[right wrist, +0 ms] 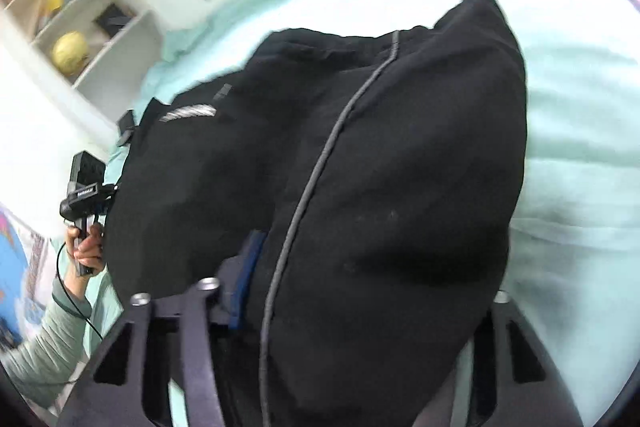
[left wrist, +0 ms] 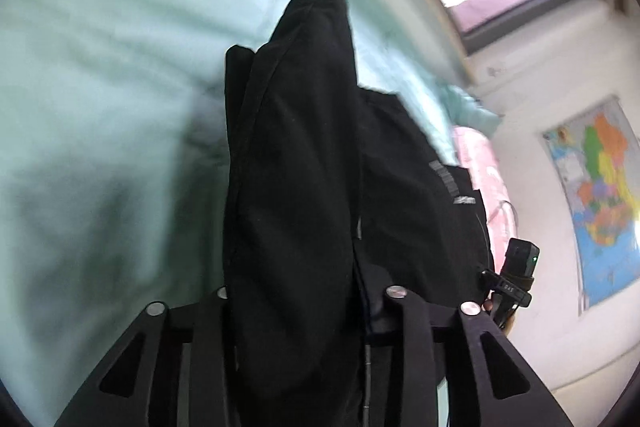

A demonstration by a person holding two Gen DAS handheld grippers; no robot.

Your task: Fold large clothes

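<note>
Garment (left wrist: 296,163) first: black, bulky, with a grey piping line, and it hangs bunched between my two grippers above the bed (left wrist: 100,87), whose pale green sheet fills the background in both wrist views. My left gripper (left wrist: 304,299) has a thick roll of the cloth running straight up between its fingers; the jaws look partly closed and the fabric fills the gap, so I read it as clamped on cloth. My right gripper (right wrist: 352,303) is the same story: partly closed, black cloth with the piping spilling over and between its fingers, one blue pad just visible at the left side of the wad.

The relation that matters is this. In the left wrist view the other gripper sits low at the right edge of the garment; in the right wrist view my left hand (right wrist: 86,251) and its gripper sit low at the left. So the garment's held edge runs across from one gripper to the other, and the rest of it droops forward and down toward the bed's far edge. Neither hand is clearly nearer the sheet.

I judge the cloth is mid-carry, not yet laid. The next move should set that spanned edge parallel to the bed's long edge, both hands travelling together so the hanging part lands flat.
</note>
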